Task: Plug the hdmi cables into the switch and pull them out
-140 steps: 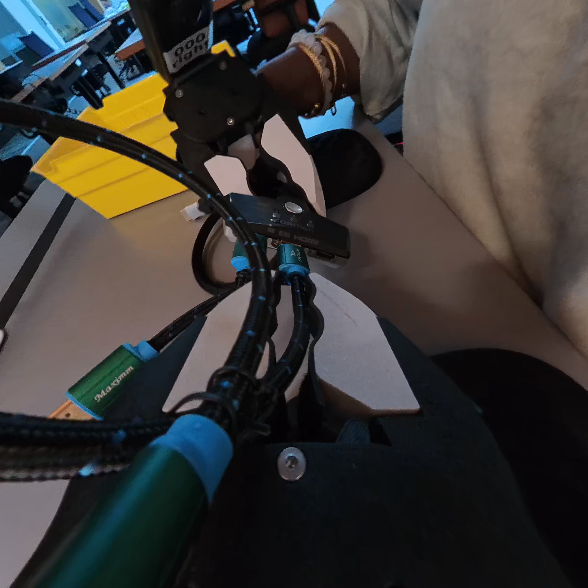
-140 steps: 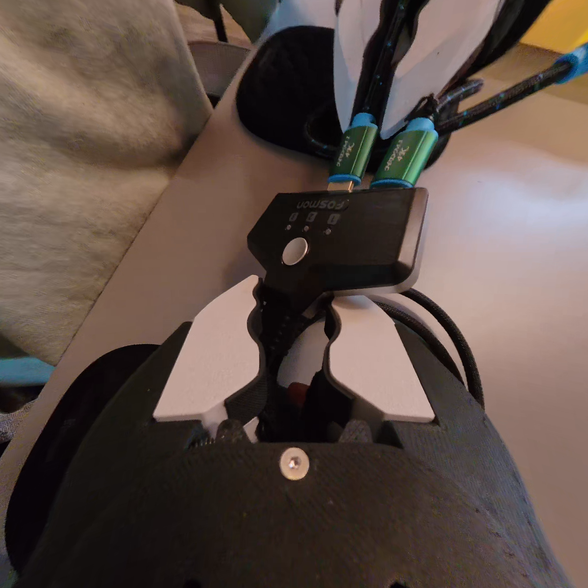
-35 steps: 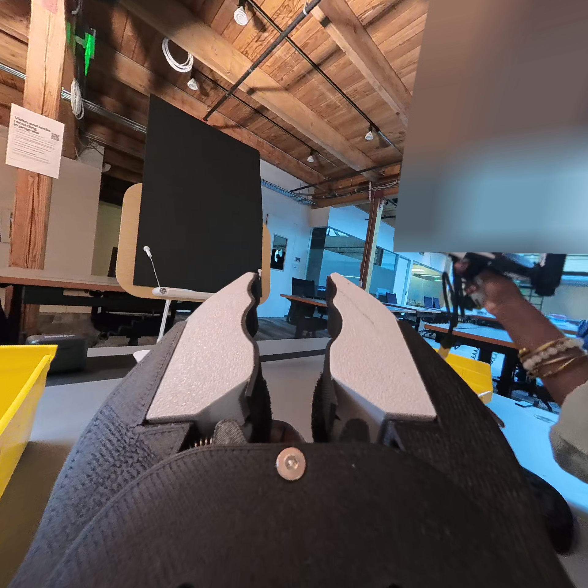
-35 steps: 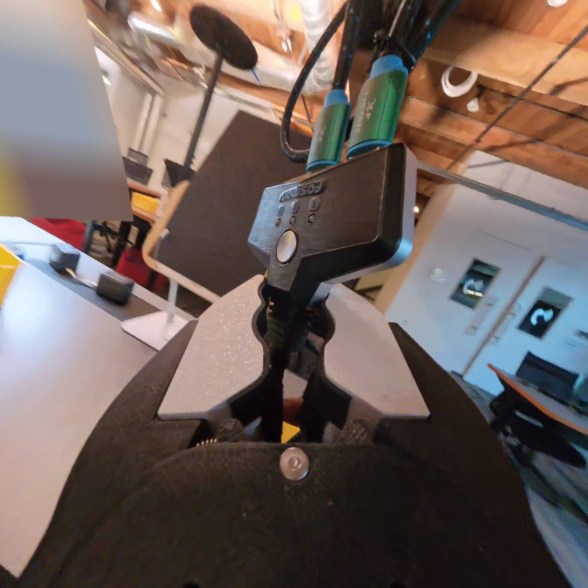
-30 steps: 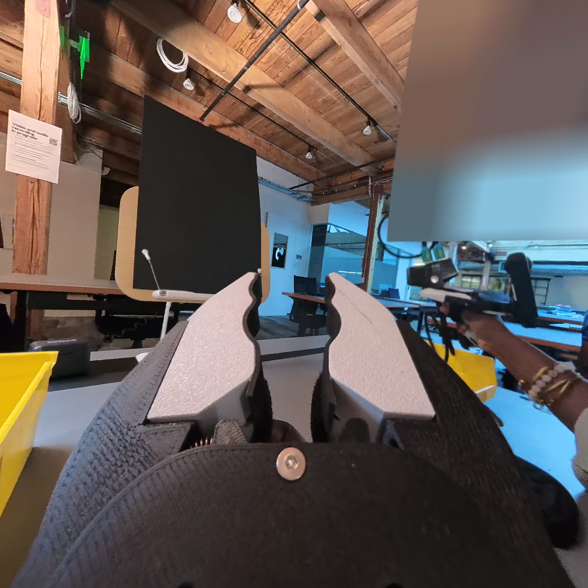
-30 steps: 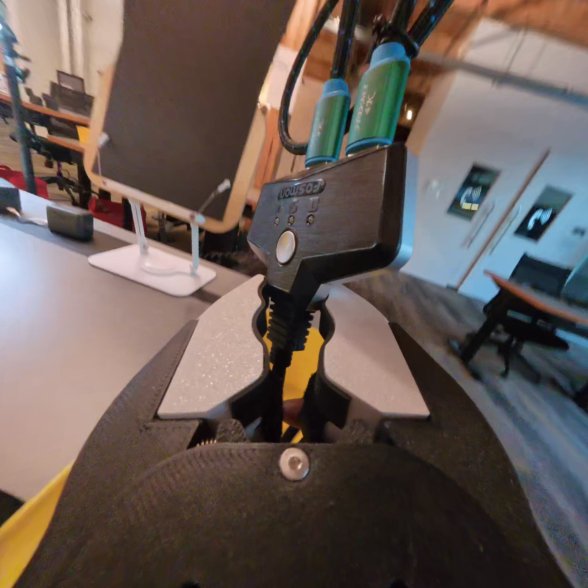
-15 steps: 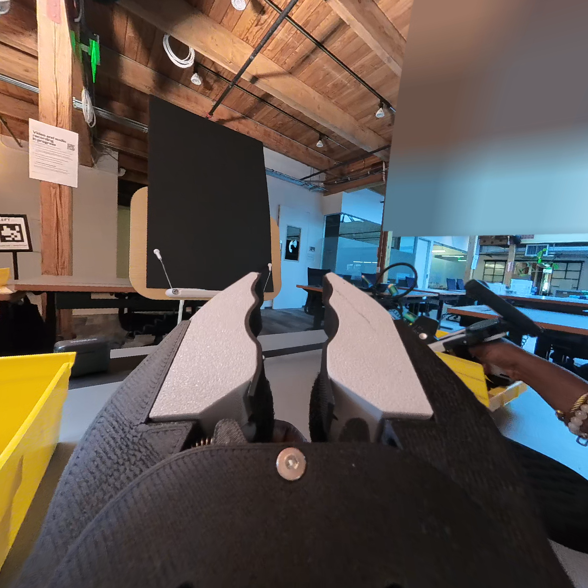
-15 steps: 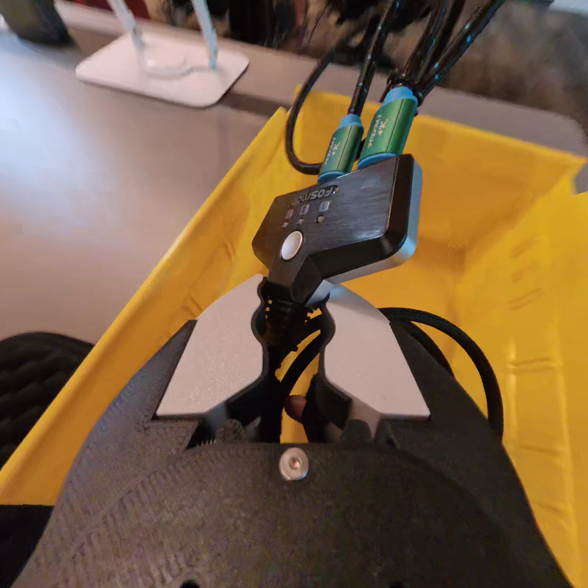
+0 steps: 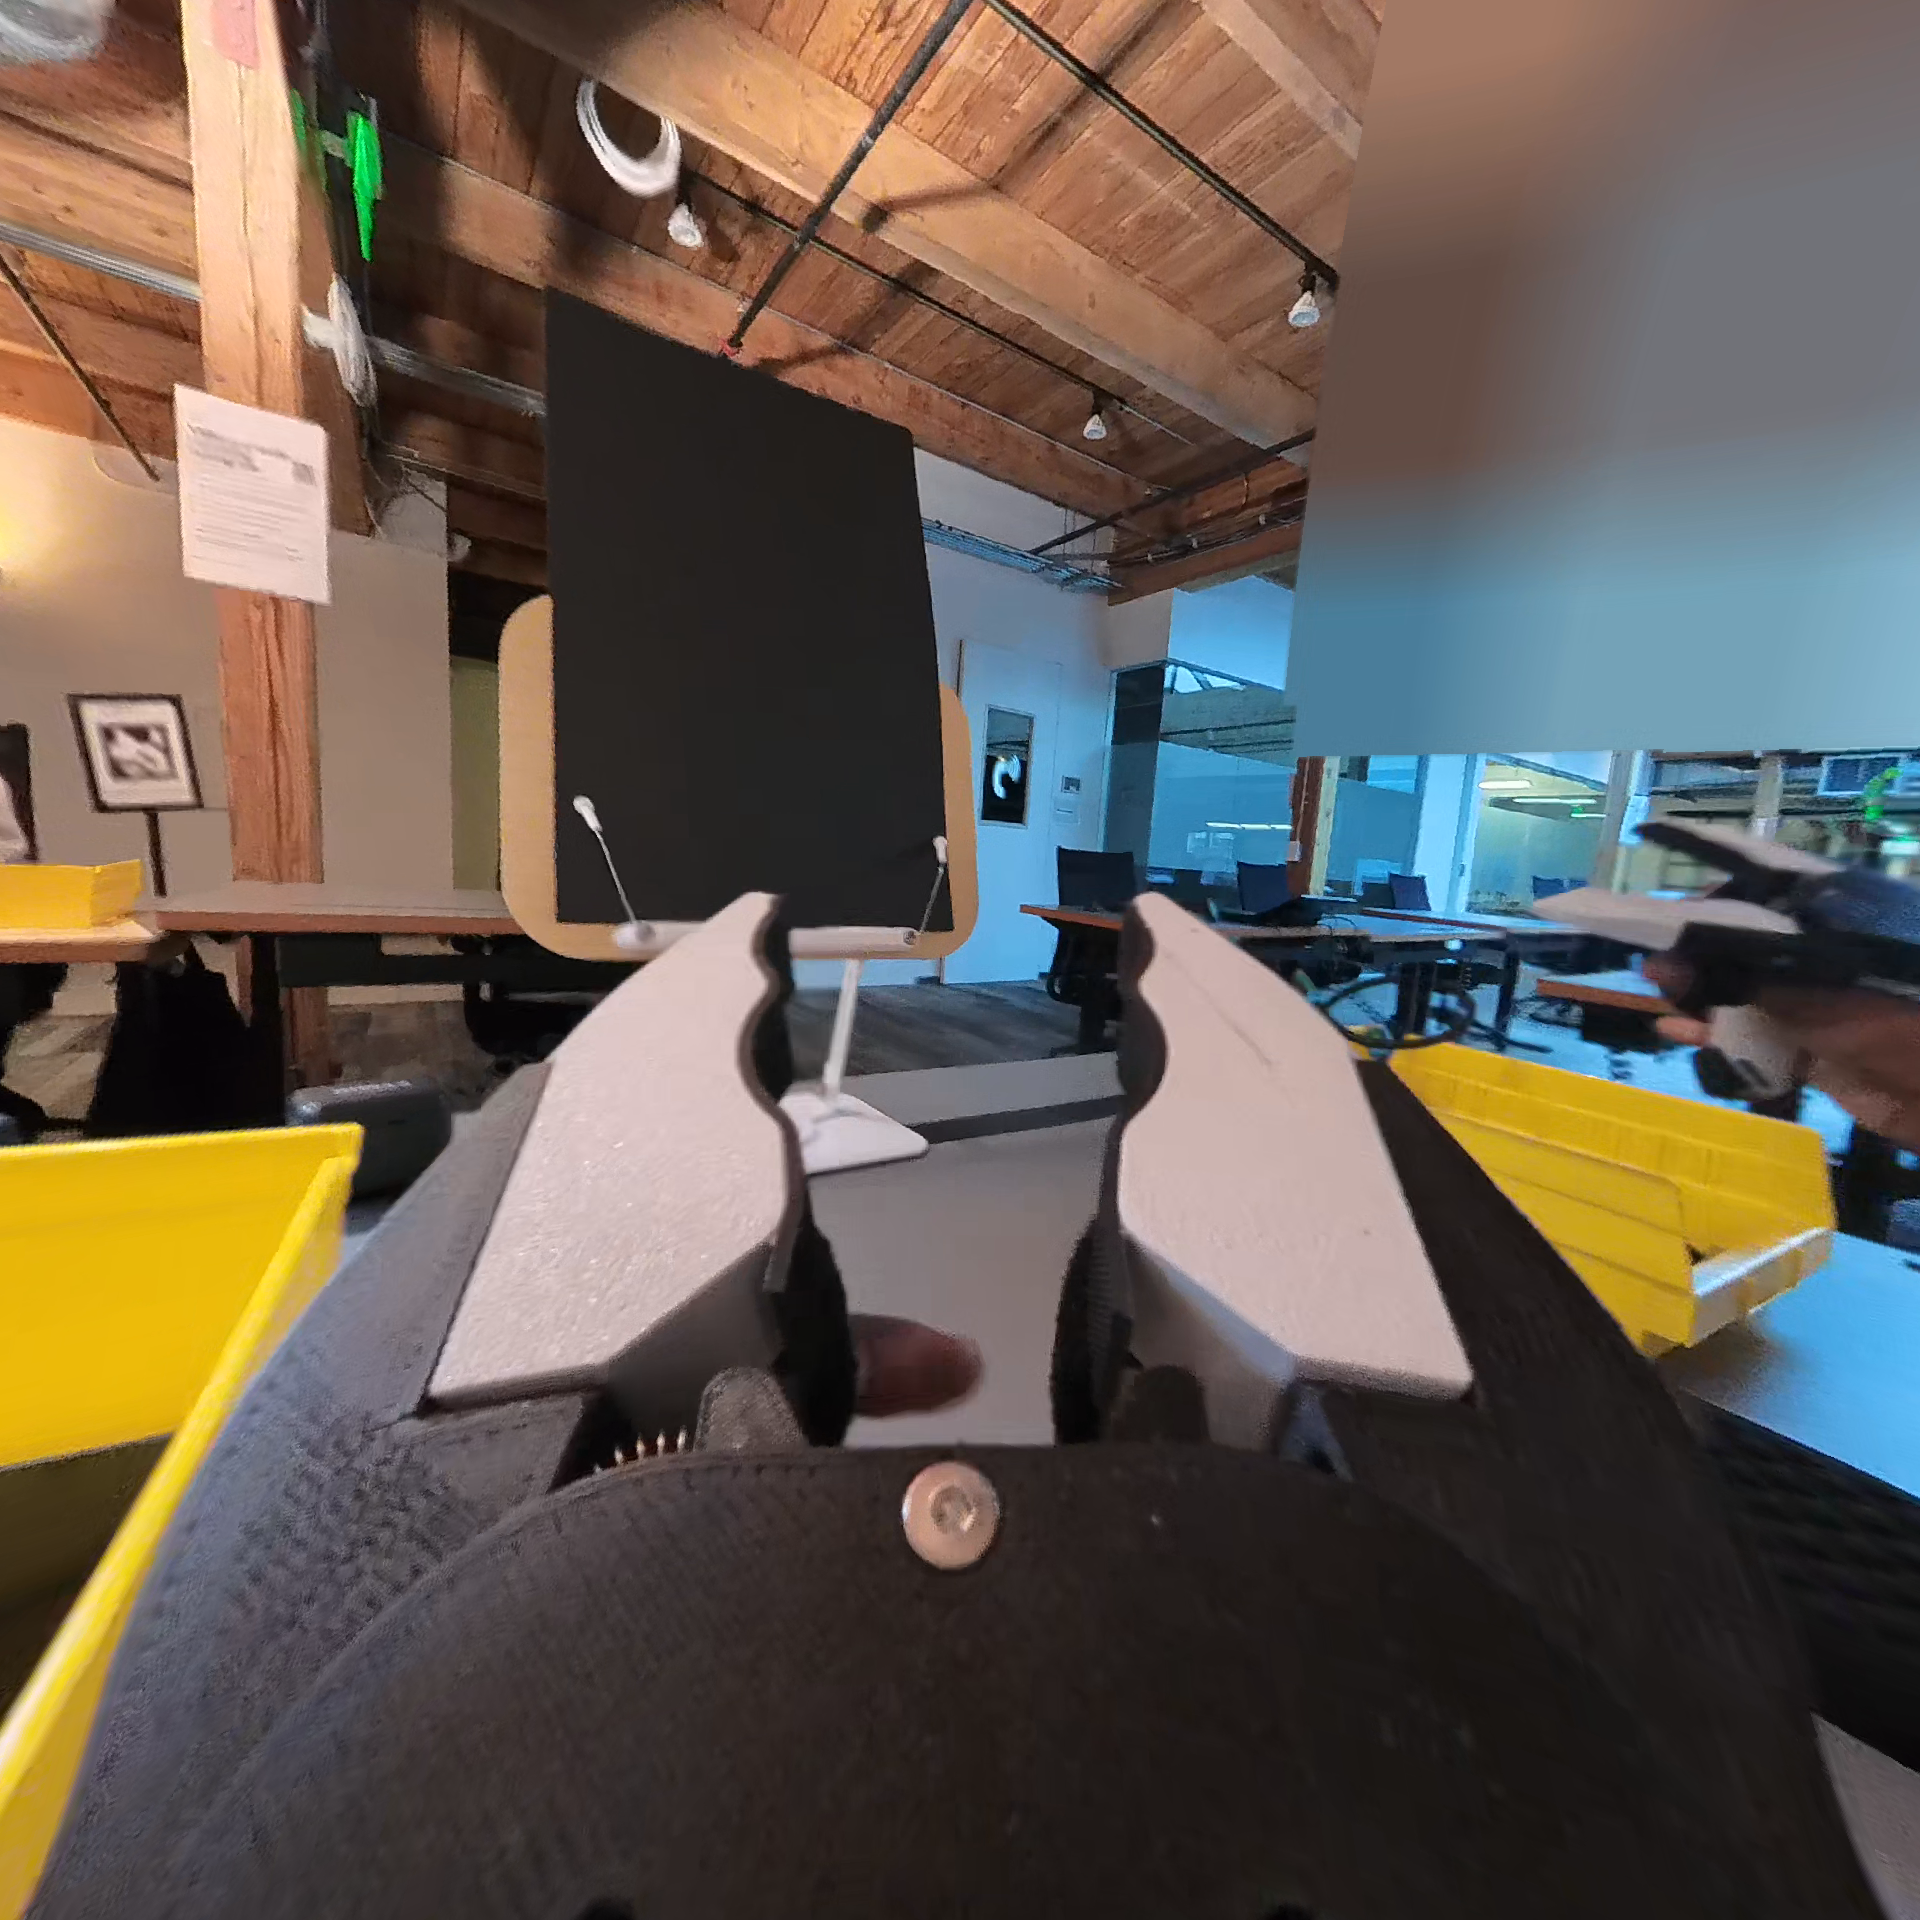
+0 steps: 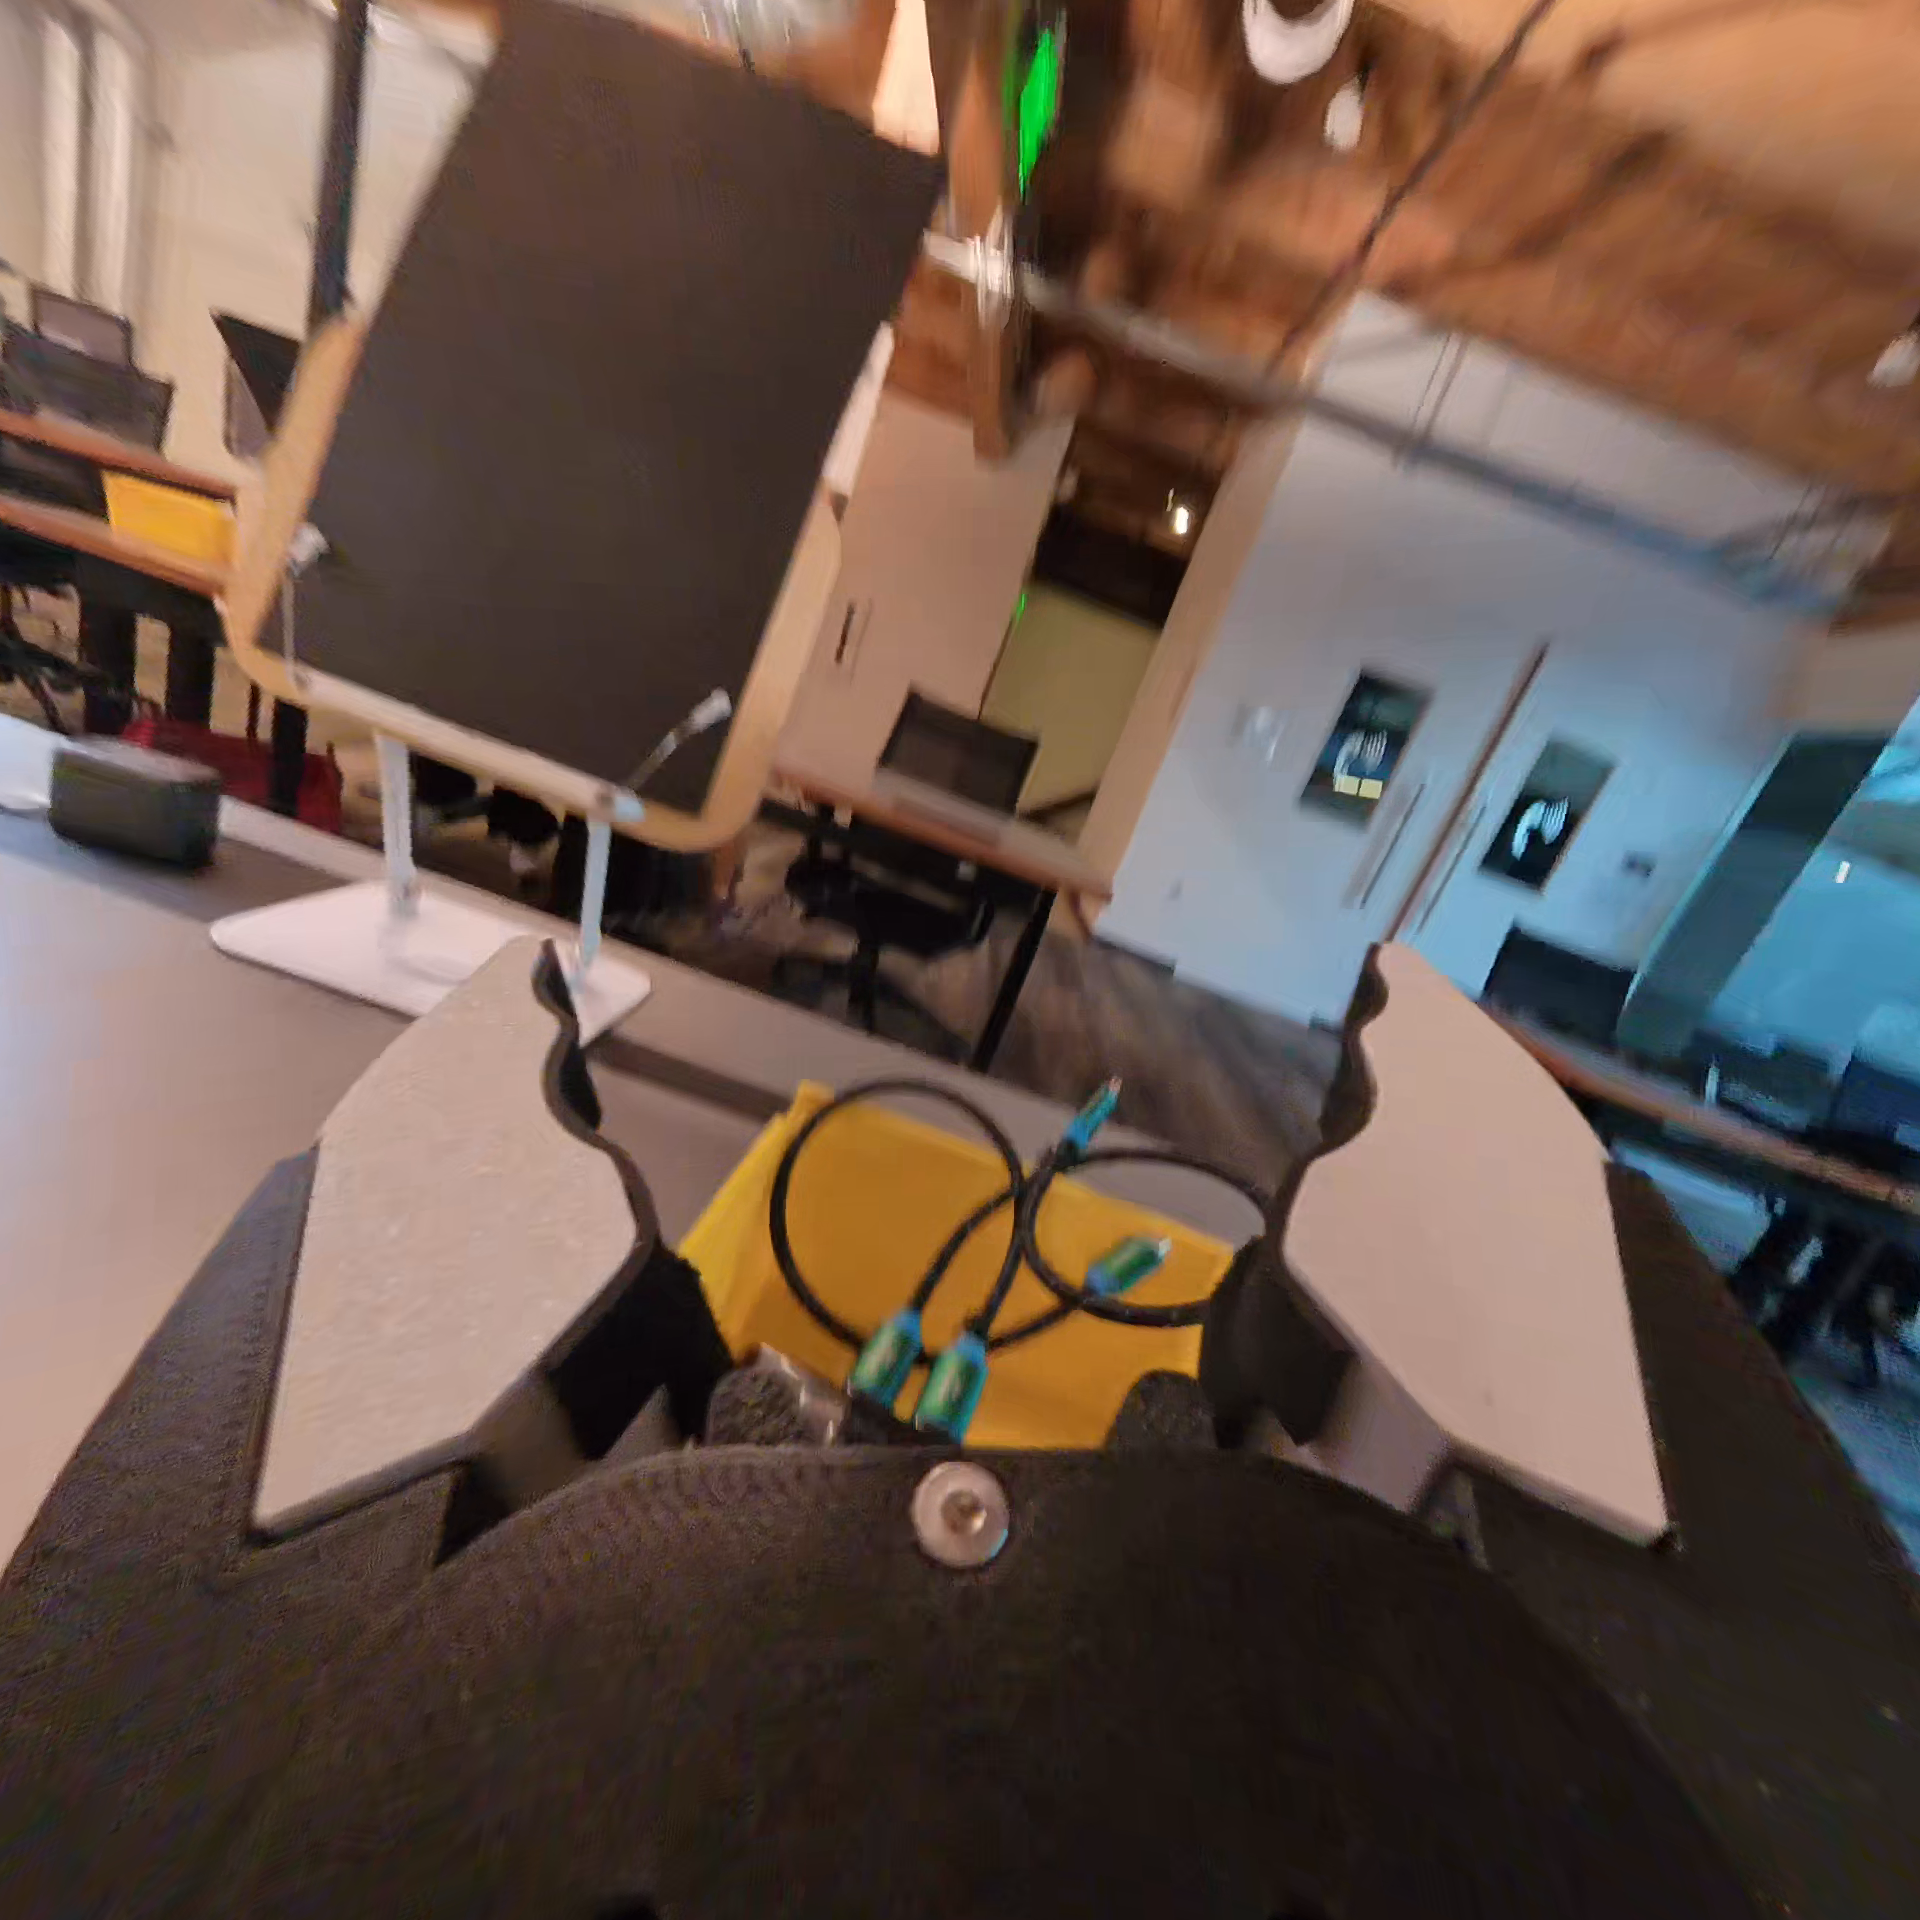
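Observation:
In the right wrist view my right gripper [image 10: 956,987] is wide open and empty, above a yellow bin [image 10: 831,1195]. Black HDMI cables [image 10: 800,1226] lie coiled in that bin. Two green plugs [image 10: 920,1371] sit side by side at the near end, where the switch is almost wholly hidden behind the gripper body. Two more green plugs [image 10: 1127,1262] lie loose. My left gripper [image 9: 954,935] is open and empty, held over the grey table. The right gripper also shows blurred at the far right of the left wrist view [image 9: 1662,883].
A black board on a white stand [image 9: 727,623] stands at the table's back. A second yellow bin [image 9: 156,1299] is at the left and the cable bin [image 9: 1610,1174] at the right. A dark case [image 10: 135,800] lies at the far left.
My right gripper has opened and let go of the switch, which now lies with its cables in the yellow bin; the gripper has tilted up. My left gripper has opened wider.

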